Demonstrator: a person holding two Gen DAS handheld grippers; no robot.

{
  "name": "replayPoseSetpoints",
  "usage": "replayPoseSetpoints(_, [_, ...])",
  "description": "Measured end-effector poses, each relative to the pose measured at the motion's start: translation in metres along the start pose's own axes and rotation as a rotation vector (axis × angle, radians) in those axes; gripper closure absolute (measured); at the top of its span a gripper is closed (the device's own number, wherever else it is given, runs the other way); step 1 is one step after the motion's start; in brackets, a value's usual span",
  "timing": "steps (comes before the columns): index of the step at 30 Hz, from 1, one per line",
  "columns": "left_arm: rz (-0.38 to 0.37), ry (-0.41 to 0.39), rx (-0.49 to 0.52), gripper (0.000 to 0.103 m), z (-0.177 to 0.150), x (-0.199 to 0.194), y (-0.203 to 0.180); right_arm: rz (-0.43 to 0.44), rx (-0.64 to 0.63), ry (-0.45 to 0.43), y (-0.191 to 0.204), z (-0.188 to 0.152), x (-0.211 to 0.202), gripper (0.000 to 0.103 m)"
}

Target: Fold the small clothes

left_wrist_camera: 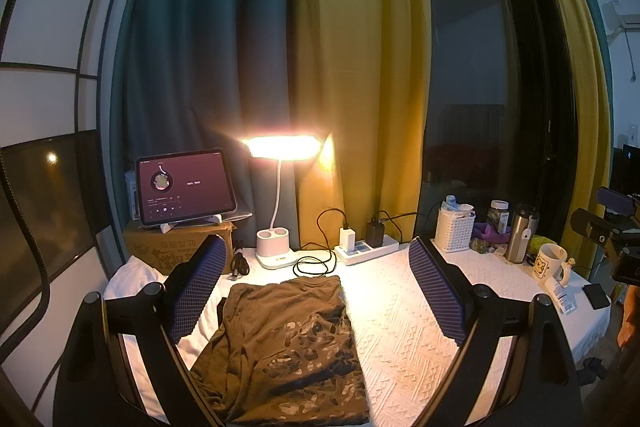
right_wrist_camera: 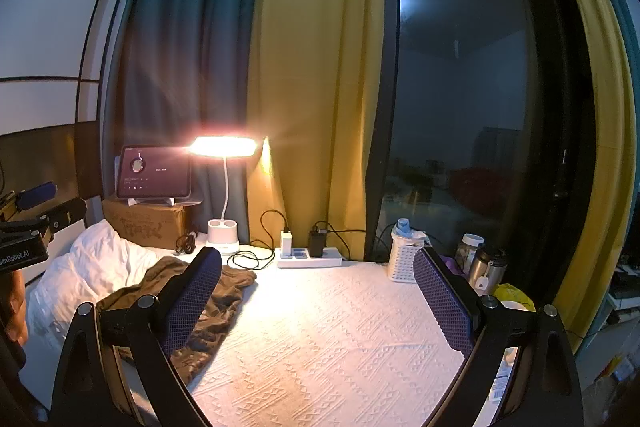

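Olive-brown cloth, a small shirt with a camouflage print on its front, lies on the white textured cover of the table, partly folded into a rough rectangle with rumpled edges along its left side. In the left wrist view it sits between the two blue-padded fingers of the left gripper, nearer the left finger, and neither pad touches it; the jaws stand wide apart with nothing held. In the right wrist view the shirt lies to the left, partly hidden behind the left finger of the right gripper, whose jaws are also spread wide and empty over bare cover. A white pillow lies just beside the shirt on its left. At the back of the table a lit lamp stands on a white base, with a tablet propped on a cardboard box to its left and a power strip with two chargers and a coiled black cable to its right. Farther right are a white basket, a jar, a steel flask and a mug. Teal and yellow curtains hang behind, beside a dark window.
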State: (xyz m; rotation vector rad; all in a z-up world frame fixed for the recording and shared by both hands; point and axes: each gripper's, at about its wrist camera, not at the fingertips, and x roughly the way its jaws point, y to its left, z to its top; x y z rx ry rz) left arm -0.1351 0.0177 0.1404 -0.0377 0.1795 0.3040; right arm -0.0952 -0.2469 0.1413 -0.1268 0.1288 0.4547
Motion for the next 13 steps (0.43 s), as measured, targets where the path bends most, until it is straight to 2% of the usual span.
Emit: replayPoseSetpoints(13, [-0.004, -0.003, 0.000, 0.011, 0.0008, -0.0007, -0.0018, 0.000, 0.000, 0.004, 0.0020, -0.0002, -0.0009, 0.006])
